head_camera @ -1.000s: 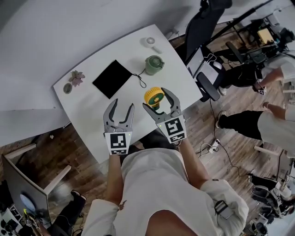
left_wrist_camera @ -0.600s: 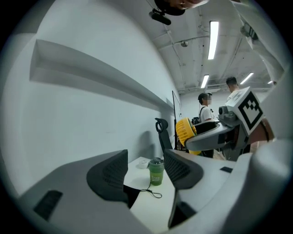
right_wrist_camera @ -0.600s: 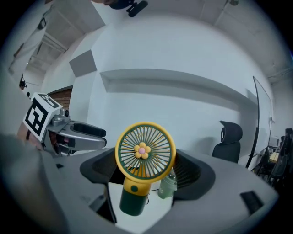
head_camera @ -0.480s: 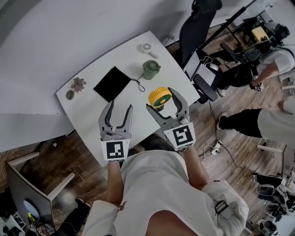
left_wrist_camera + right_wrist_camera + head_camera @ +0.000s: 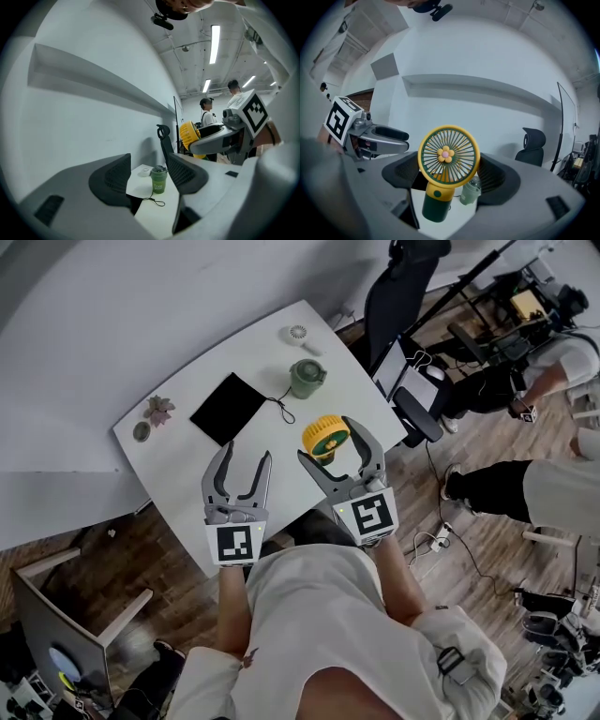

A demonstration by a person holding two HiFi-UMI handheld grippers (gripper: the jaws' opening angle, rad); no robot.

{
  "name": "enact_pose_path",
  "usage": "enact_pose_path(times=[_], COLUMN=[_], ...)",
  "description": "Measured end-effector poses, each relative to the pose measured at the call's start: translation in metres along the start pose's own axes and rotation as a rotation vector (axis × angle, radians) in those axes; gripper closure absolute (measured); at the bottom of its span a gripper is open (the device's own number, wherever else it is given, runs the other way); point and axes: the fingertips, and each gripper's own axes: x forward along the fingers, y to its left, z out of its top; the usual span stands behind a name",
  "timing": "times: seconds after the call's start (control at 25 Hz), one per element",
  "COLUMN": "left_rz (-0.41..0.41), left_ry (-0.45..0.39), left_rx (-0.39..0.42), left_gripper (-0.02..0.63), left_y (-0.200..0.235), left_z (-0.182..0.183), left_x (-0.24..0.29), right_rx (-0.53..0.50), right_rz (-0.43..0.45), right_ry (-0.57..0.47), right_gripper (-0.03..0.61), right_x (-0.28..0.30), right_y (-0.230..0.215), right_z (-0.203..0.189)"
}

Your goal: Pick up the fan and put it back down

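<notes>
A yellow fan with a dark green base is off the white table, and my right gripper is shut on it. In the right gripper view the fan stands upright between the dark pads of my right gripper, its grille facing the camera. My left gripper hovers beside it on the left, open with nothing between its fingers. The left gripper view looks through my left gripper at the table and shows the fan at the right.
On the table sit a green lidded cup with a cord, a black pad, a small white fan and a little plant ornament. A black office chair stands at the table's right edge. People stand further right.
Both grippers have risen above the table and now hold still. The fan has come up with the right gripper.
</notes>
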Motion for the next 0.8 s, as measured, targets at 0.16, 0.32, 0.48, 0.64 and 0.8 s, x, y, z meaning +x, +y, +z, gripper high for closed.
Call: enact_pose_path(times=[0.16, 0.32, 0.48, 0.64, 0.8], left_rz=[-0.016, -0.027, -0.025, -0.014, -0.009], left_ry=[0.049, 0.099, 0.140, 0.180, 0.222], left_rx=[0.023, 0.025, 0.014, -0.002, -0.016], left_gripper=[0.370, 0.370, 0.370, 0.373, 0.374], left_y=[-0.002, -0.004, -0.006, -0.007, -0.006], left_z=[-0.021, -0.042, -0.061, -0.080, -0.102], left_x=[0.003, 0.008, 0.014, 0.020, 0.025], right_rx=[0.015, 0.038, 0.050, 0.067, 0.080], right_rz=[0.018, 0.040, 0.067, 0.093, 0.118], right_ry=[0.056, 0.106, 0.162, 0.220, 0.279], right_gripper=[0.189, 0.189, 0.189, 0.189, 0.189], right_x=[0.006, 0.014, 0.022, 0.030, 0.039], right_y=[0.002, 0.005, 0.007, 0.010, 0.015], right_z=[-0.024, -0.048, -0.073, -0.100, -0.129])
